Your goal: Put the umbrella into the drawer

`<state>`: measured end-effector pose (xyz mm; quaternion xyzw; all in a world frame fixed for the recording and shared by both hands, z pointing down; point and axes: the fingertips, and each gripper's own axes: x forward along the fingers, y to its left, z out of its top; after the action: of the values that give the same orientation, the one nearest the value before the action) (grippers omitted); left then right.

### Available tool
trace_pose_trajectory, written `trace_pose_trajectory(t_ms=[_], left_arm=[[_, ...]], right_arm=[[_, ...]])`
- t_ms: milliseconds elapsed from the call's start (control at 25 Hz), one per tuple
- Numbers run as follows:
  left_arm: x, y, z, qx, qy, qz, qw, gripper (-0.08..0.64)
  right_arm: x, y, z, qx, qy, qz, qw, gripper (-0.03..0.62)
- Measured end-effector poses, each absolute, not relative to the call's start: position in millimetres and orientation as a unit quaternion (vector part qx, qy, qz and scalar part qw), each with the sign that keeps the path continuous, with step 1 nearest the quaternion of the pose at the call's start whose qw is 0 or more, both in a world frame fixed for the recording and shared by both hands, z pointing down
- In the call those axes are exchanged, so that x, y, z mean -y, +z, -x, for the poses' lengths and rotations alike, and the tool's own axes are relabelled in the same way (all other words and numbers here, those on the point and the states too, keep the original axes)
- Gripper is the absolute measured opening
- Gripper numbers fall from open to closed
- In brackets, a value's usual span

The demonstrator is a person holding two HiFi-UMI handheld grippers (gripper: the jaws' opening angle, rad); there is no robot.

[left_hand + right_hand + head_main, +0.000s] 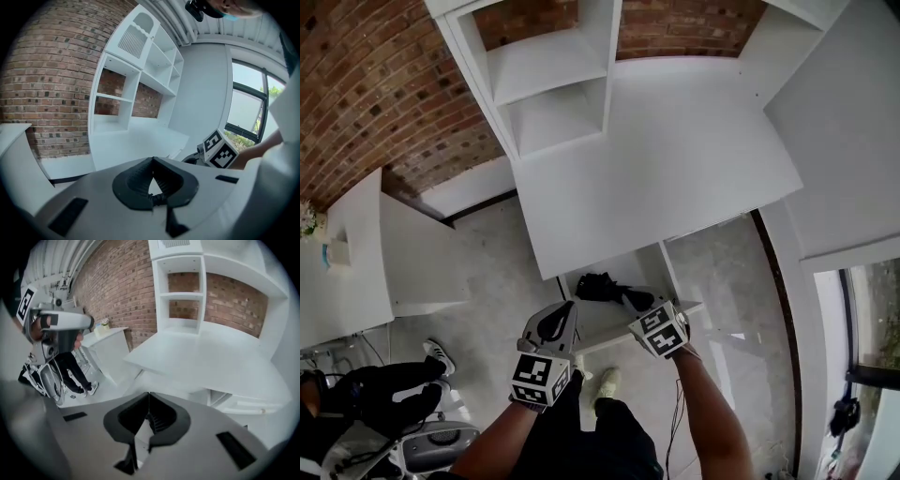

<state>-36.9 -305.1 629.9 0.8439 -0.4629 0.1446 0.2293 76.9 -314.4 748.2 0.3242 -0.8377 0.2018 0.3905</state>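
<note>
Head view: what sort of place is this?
Probably a furnished indoor room, perhaps a study corner or test room: a white desk with a shelf unit stands against a brick wall, with a window at the side.

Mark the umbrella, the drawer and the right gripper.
umbrella (598, 286), head view, on its black folded fabric.
drawer (609, 325), head view, on a bare white part inside it.
right gripper (149, 397), right gripper view, where its shut jaws meet.

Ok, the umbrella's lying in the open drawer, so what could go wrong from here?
The umbrella sits bunched near the desk edge; if it stands proud of the drawer, it may snag on closing. The left gripper and right gripper, both shut and empty, hang close together and could bump.
</note>
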Motion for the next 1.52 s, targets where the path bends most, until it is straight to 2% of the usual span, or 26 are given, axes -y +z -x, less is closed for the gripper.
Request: trace_pose_trajectory(t_ms=[240, 760, 1520], left_arm=[[292, 602, 34, 0.471, 0.137, -0.838, 0.241, 0.005], [277, 520, 35, 0.478, 0.105, -0.847, 0.208, 0.006], [263, 388, 33, 0.487, 0.042, -0.863, 0.125, 0.006]], right_arm=[[306, 687, -88, 0.838, 0.213, -0.384, 0.324, 0.005], [293, 567, -107, 0.842, 0.178, -0.461, 0.217, 0.005], [279, 415, -124, 0.851, 0.091, -0.505, 0.111, 0.005]])
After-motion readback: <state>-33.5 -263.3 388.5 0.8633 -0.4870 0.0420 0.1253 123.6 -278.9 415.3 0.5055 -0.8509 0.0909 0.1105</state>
